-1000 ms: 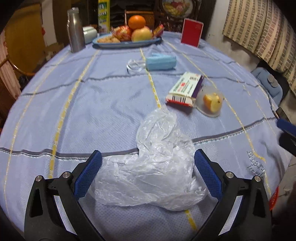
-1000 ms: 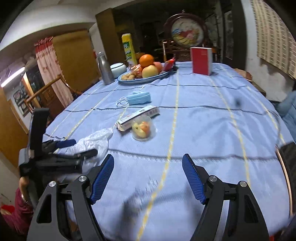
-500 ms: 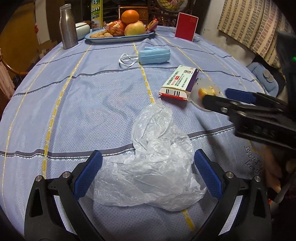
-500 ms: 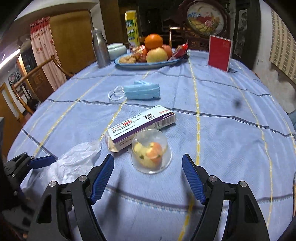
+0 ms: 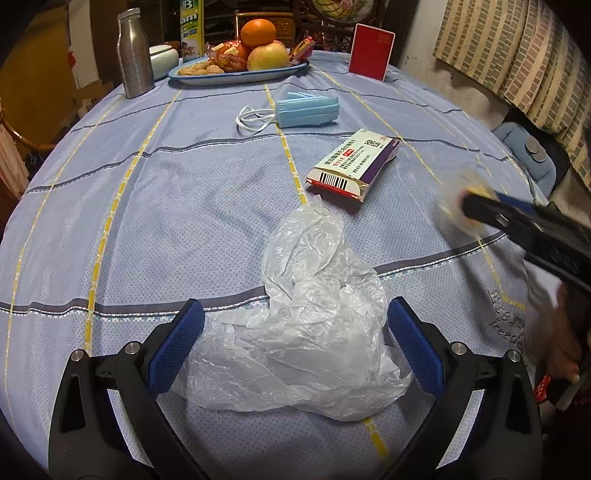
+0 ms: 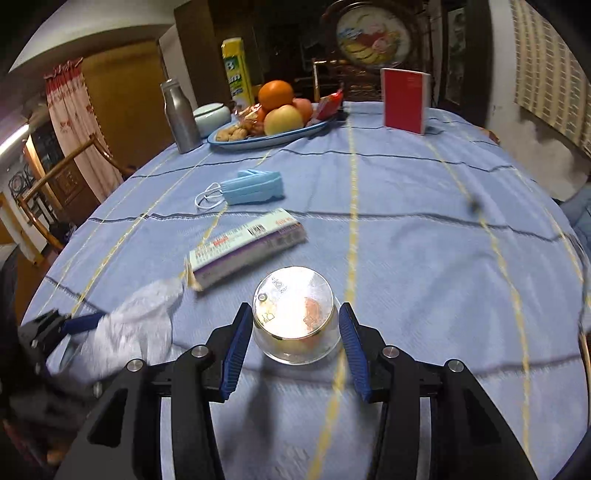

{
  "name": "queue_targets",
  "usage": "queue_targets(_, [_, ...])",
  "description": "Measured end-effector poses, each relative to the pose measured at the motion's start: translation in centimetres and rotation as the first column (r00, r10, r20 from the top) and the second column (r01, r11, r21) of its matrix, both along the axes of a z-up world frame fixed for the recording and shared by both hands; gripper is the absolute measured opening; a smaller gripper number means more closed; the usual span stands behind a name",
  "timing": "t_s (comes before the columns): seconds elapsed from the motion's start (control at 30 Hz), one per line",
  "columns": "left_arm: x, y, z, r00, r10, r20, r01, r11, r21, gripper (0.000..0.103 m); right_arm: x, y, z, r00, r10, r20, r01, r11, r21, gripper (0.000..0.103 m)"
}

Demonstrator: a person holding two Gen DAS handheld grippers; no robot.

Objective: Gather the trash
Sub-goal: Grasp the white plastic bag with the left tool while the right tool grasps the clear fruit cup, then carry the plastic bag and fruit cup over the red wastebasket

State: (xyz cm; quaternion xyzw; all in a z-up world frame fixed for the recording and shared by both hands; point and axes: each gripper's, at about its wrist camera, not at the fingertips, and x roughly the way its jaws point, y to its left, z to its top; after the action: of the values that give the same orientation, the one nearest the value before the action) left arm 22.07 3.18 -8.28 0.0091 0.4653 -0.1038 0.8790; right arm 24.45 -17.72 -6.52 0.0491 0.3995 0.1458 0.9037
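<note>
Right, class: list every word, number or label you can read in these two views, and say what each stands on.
"am", beneath a large "B": tall yellow-green carton.
"freedo", cut off: tablecloth embroidery.
Medicine box: barcode and QR code clear; its print too small to read.
Jelly cup lid marks: too blurred.

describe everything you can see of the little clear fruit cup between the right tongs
The fruit cup is a small clear plastic tub lying tipped, its round shiny foil end facing the right wrist camera, printed with small marks. Yellow and orange fruit pieces show through the wall. It sits between the blue pads of the right tongs, which flank it closely; actual contact is unclear. Underneath is the blue tablecloth, and the medicine box lies just beyond, apart from it.
</note>
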Motion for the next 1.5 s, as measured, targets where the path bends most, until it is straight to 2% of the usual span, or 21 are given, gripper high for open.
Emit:
queue_targets(0.13, [0.0, 0.2, 0.1, 1.0, 0.011, 0.0, -0.011, 1.0, -0.012, 0.096, -1.9, -2.4, -0.2, 1.0, -0.03, -0.002, 0.03, 0.999, 0.043, 0.048])
queue_targets(0.27, [-0.5, -0.2, 0.2, 1.0, -0.004, 0.013, 0.005, 0.998, -0.058, 0.094, -3.3, -4.1, -0.5, 0.998, -0.056, -0.004, 0.056, 0.996, 0.067, 0.048])
queue_targets(0.37, [-1.3, -1.2, 0.0, 0.999, -0.017, 0.036, 0.018, 1.0, -0.021, 0.091, -4.0, -5.2, -0.7, 0.997, -0.071, -0.01, 0.072, 0.993, 0.089, 0.048])
queue_targets(0.47, [-2.1, -2.5, -0.1, 0.997, -0.037, 0.073, 0.033, 0.998, 0.052, 0.076, -4.5, -5.9, -0.8, 0.997, -0.08, -0.012, 0.08, 0.991, 0.104, 0.048])
queue_targets(0.57, [-2.2, -2.7, -0.2, 0.996, -0.007, 0.094, 0.0, 0.998, 0.069, 0.06, -5.4, -6.5, -0.7, 0.996, -0.09, 0.0, 0.089, 0.989, 0.116, 0.048])
queue_targets(0.63, [-2.3, -2.4, 0.1, 0.995, 0.005, 0.095, -0.009, 0.999, 0.041, 0.045, -6.2, -7.2, -0.3, 0.995, -0.102, 0.014, 0.1, 0.987, 0.129, 0.048])
queue_targets(0.7, [-2.4, -2.0, 0.5, 0.996, -0.002, 0.087, 0.005, 1.0, -0.025, 0.039, -7.0, -8.1, 0.1, 0.993, -0.117, 0.029, 0.112, 0.983, 0.146, 0.048])
queue_targets(0.77, [-2.7, -1.7, 1.1, 0.995, -0.003, 0.096, 0.01, 0.998, -0.069, 0.039, -7.5, -8.8, 0.5, 0.991, -0.129, 0.041, 0.121, 0.98, 0.16, 0.048])
queue_targets(0.97, [-4.0, -2.8, 3.2, 0.988, -0.025, 0.154, 0.038, 0.996, -0.081, 0.039, -9.7, -10.8, 1.4, 0.985, -0.16, 0.067, 0.144, 0.97, 0.197, 0.048])
queue_targets(1.3, [-6.7, -7.4, 6.2, 0.963, -0.13, 0.236, 0.145, 0.988, -0.051, 0.039, -14.8, -14.3, 3.0, 0.967, -0.219, 0.126, 0.188, 0.957, 0.222, 0.048])
queue_targets(1.5, [-8.4, -10.7, 6.9, 0.948, -0.19, 0.253, 0.206, 0.978, -0.035, 0.039, -18.2, -17.1, 3.5, 0.949, -0.273, 0.158, 0.233, 0.944, 0.236, 0.048])
